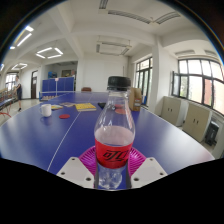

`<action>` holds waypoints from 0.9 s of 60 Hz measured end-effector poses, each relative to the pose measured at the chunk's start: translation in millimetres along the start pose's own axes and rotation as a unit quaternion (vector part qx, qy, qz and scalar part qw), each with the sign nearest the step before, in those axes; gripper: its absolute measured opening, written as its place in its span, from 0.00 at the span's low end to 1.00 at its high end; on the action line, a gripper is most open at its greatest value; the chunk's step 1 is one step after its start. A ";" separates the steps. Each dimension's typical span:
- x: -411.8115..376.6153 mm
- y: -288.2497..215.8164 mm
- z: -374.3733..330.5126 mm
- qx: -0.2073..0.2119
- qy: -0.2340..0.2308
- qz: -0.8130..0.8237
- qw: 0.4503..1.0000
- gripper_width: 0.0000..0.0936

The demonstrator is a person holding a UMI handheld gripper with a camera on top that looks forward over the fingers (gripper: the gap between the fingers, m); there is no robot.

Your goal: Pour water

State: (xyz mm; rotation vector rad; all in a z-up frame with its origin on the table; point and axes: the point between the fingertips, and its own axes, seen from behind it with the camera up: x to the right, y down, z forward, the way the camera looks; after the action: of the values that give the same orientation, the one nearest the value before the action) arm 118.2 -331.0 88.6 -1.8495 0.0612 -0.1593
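Note:
A clear plastic bottle (113,125) with a black cap and a red label stands upright between my fingers. My gripper (112,168) is shut on it, and the magenta pads (87,157) press on its lower part at both sides. The bottle's base sits low between the fingers, above the blue table (40,140). A small white cup (45,110) stands on the table far beyond the fingers, to the left of the bottle.
A yellow flat object (85,106) and a red paddle (65,116) lie on the table near the cup. A wooden chair (133,97) stands behind the bottle at the table's far end. Windows and cabinets (195,110) line the right wall.

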 end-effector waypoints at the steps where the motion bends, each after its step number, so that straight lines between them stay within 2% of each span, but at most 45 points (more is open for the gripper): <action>1: -0.1 0.0 0.1 0.000 0.000 0.000 1.000 0.39; 2: 0.2 -0.3 -0.1 0.001 -0.001 0.000 1.000 0.35; 18: 11.4 -12.9 0.3 0.011 0.029 -0.015 0.999 0.35; 31: 58.4 -129.1 24.7 0.044 0.128 -0.112 0.984 0.35; 41: 65.0 -268.3 66.9 0.089 0.218 -0.248 0.940 0.35; 48: 11.8 -363.5 107.5 0.119 0.275 -0.393 0.869 0.35; 54: -60.1 -441.6 151.2 0.160 0.294 -0.531 0.779 0.36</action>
State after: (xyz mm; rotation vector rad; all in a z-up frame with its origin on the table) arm 62.3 -55.5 466.0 -1.2289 -0.5633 -1.4436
